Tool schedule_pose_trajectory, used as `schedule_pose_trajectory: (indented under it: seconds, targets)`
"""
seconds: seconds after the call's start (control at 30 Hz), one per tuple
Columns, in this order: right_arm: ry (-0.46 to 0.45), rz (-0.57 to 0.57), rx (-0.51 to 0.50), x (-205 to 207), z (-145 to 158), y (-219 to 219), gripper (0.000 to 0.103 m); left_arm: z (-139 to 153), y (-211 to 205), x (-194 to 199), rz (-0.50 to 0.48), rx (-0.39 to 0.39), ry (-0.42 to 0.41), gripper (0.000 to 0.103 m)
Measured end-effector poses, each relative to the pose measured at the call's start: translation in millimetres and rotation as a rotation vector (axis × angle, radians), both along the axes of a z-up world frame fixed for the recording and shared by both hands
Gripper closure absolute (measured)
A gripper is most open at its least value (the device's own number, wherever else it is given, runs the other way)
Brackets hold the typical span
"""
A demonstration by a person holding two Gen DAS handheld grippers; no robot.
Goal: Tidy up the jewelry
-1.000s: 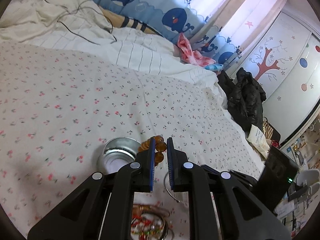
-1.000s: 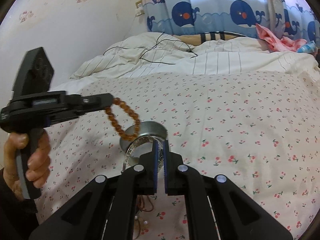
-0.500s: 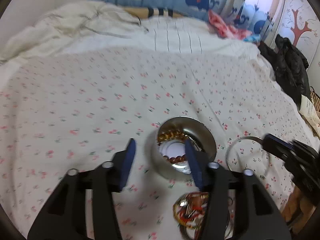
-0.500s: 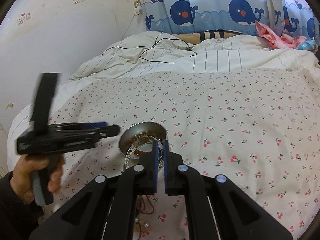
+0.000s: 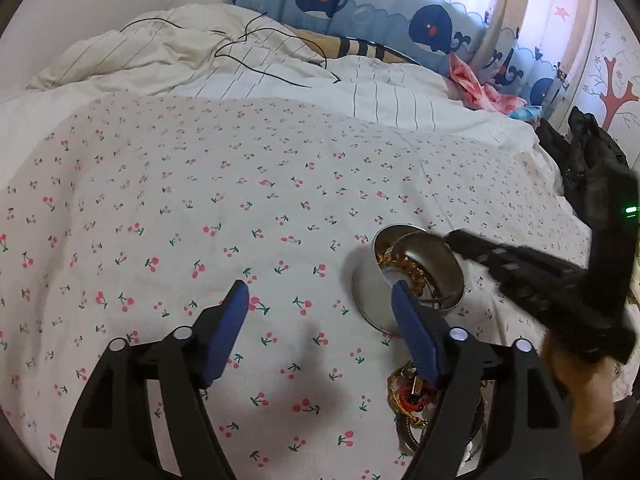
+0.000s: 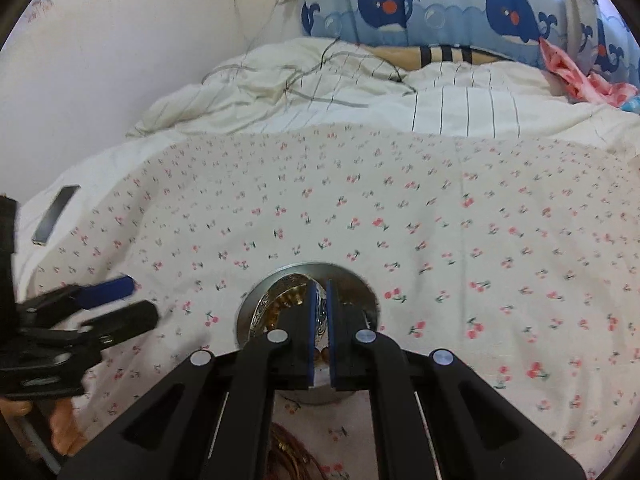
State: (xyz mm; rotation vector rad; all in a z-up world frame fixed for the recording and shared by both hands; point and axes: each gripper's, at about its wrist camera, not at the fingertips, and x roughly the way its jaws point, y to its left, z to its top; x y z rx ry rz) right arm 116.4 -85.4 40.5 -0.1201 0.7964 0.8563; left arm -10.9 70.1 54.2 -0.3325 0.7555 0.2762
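Observation:
A round metal tin (image 5: 368, 292) stands on the cherry-print bedsheet, with the amber bead bracelet (image 5: 404, 266) lying inside it. My left gripper (image 5: 320, 300) is open and empty, to the left of the tin. My right gripper (image 6: 319, 292) is shut on a silver bangle (image 6: 264, 308) and holds it over the tin (image 6: 360, 284). It shows blurred in the left wrist view (image 5: 480, 252) at the tin's right rim. A pile of mixed bracelets (image 5: 412, 396) lies in front of the tin, partly hidden by my left finger.
A rumpled white duvet (image 5: 248, 64) with a black cable lies at the head of the bed. A dark phone (image 6: 56, 214) lies at the bed's left side. Black clothing (image 5: 580, 160) hangs off the right edge. The left gripper shows at the left of the right wrist view (image 6: 120, 300).
My left gripper let the amber bead bracelet go into the tin, opened wide and drew back to the left. My right gripper carried the silver bangle forward over the tin.

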Motion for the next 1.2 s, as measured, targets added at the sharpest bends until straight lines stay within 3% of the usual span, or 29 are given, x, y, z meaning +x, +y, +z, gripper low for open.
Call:
schedule_pose_trajectory:
  seconds: [0.1,0.13,0.17,0.2,0.37,0.53,0.6,0.77,1.0,1.1,1.2]
  targets:
    - [-0.007,-0.021,-0.036,1,-6,3,0.092,0,-2,0,-0.008,0.001,-0.002,0.025]
    - [-0.018,-0.033,-0.039,0,-4,-1,0.085,1,-2,1,-0.01,0.003,-0.001,0.025]
    - [-0.031,-0.046,-0.034,-1,2,-9,0.067,1,-2,1,-0.012,0.001,0.0,0.025]
    - [-0.045,-0.053,-0.026,-4,8,-16,0.064,1,-4,0,-0.015,0.0,0.0,0.025]
    - [-0.073,-0.076,0.014,-41,37,-76,0.063,-1,-15,-2,-0.047,0.015,0.02,0.025]
    - [0.042,-0.09,0.006,-62,10,-110,0.062,-15,-32,-8,-0.087,0.006,0.061,0.024]
    - [0.09,-0.066,0.003,-60,3,-105,0.062,-25,-31,-7,-0.115,-0.054,0.087,0.024]
    - [0.063,-0.005,-0.043,-67,3,-90,0.062,-40,-29,-1,-0.185,-0.176,0.123,0.024]
    - [0.102,0.031,-0.079,-69,-10,-85,0.062,-51,-25,0,-0.231,-0.328,0.126,0.024]
    - [0.146,0.076,-0.028,-68,-13,-79,0.062,-49,-20,1,-0.202,-0.332,0.112,0.024]
    - [0.12,0.119,-0.041,-71,-15,-63,0.064,-51,-11,1,-0.19,-0.359,0.126,0.024]
